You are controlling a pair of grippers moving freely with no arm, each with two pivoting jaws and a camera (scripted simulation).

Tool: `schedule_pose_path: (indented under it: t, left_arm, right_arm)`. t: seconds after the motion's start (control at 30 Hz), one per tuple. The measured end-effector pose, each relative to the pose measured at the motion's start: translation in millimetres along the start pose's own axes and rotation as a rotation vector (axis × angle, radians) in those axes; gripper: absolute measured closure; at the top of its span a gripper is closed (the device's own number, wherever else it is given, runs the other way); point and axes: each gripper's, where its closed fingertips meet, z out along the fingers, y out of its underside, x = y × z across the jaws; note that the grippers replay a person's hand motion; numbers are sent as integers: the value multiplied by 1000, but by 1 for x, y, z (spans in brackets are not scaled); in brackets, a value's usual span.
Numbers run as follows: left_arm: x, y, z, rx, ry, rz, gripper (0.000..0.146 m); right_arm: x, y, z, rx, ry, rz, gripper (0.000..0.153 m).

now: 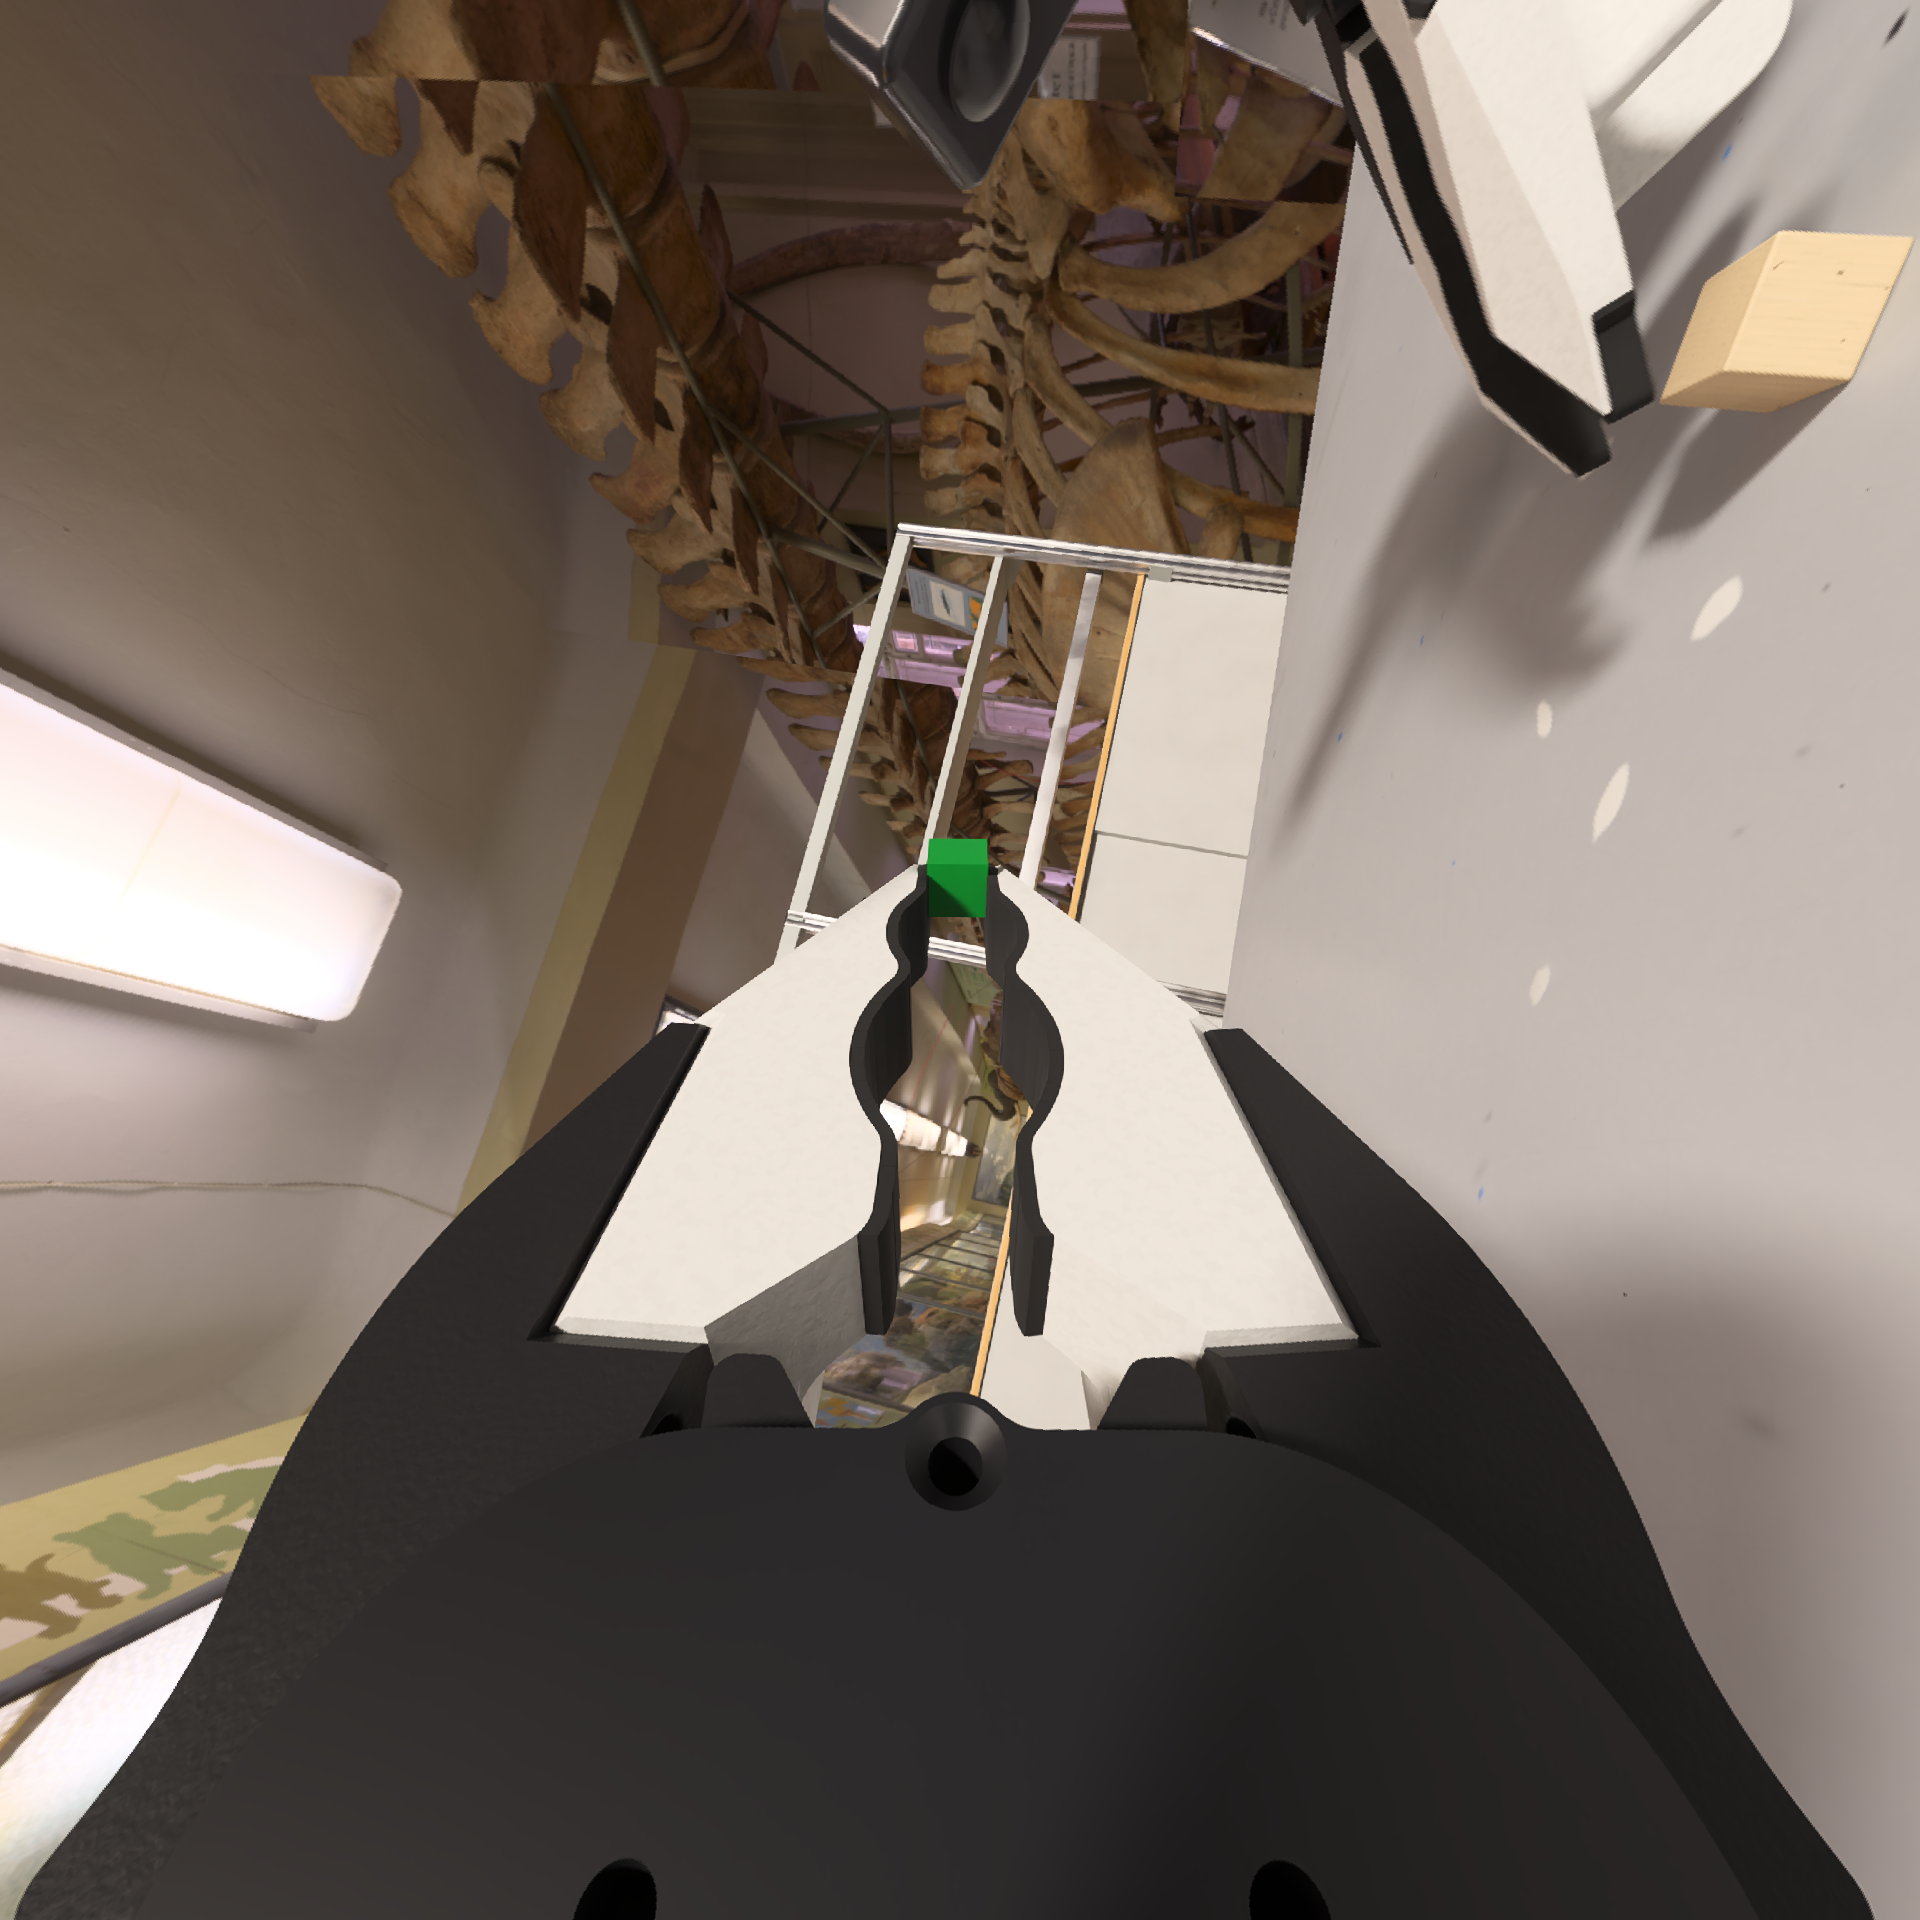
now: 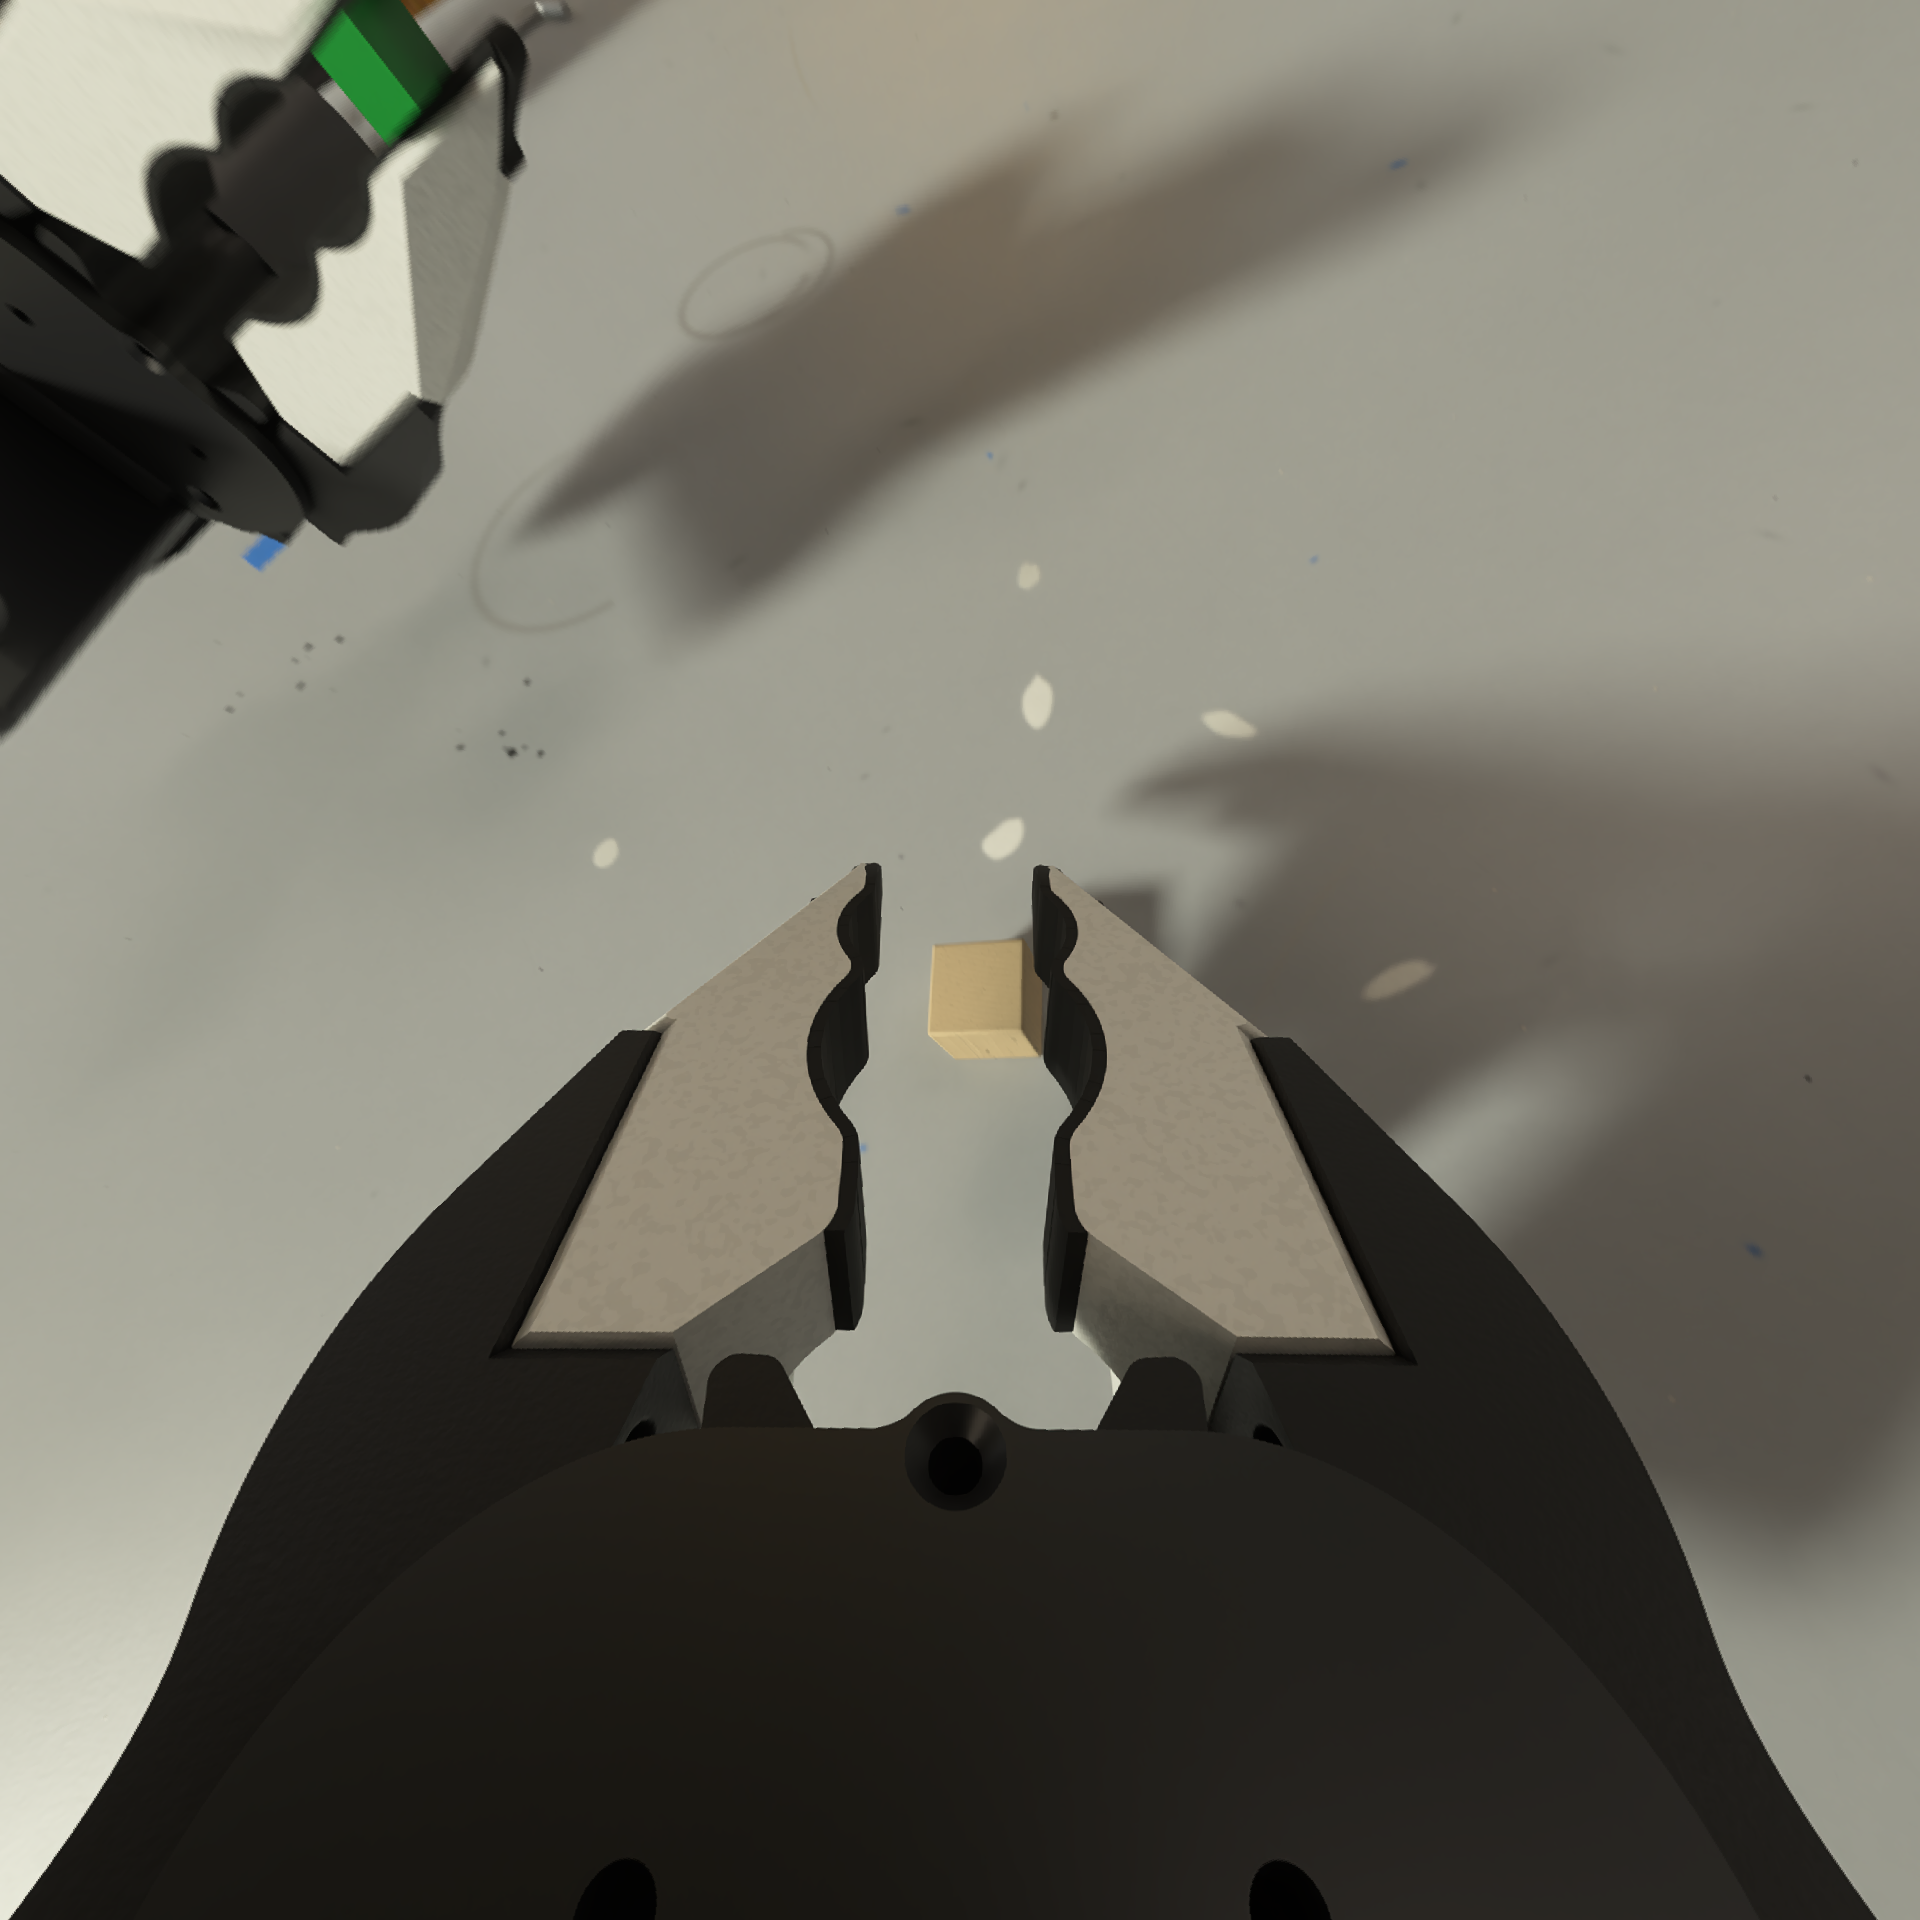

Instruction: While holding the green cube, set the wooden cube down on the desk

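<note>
Fingers of the left gripper [image 1: 958, 883] clench the green cube [image 1: 956, 879], keeping it aloft as required. Right gripper [image 2: 956, 894] fingers stand released above the wooden cube [image 2: 982, 1000], which seems to rest on the counter [image 2: 1455, 468].

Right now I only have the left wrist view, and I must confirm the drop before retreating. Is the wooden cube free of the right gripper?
Observer: Yes. In the right wrist view the wooden cube lies on the desk, seen past the open right gripper, whose fingers are spread wider than the cube.
Operator: Does either finger touch it?
Observer: There is a clear gap on its left; its right edge runs behind the other finger, so contact there cannot be told.
Operator: And my cube, seen from there?
Observer: The green cube sits pinched at the left gripper tips, above the desk.
</note>
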Motion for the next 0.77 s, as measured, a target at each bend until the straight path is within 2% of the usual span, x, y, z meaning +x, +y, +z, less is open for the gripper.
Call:
schedule_pose_path:
  t: [0.43,0.77]
  left_arm:
    - [-2,-4,-1,8,-11,18,137]
    - [-4,-4,-3,11,-15,12,137]
  right_arm:
    - [-19,-27,-1,158,-107,-3,126]
    - [-28,-30,6,168,-118,-81,126]
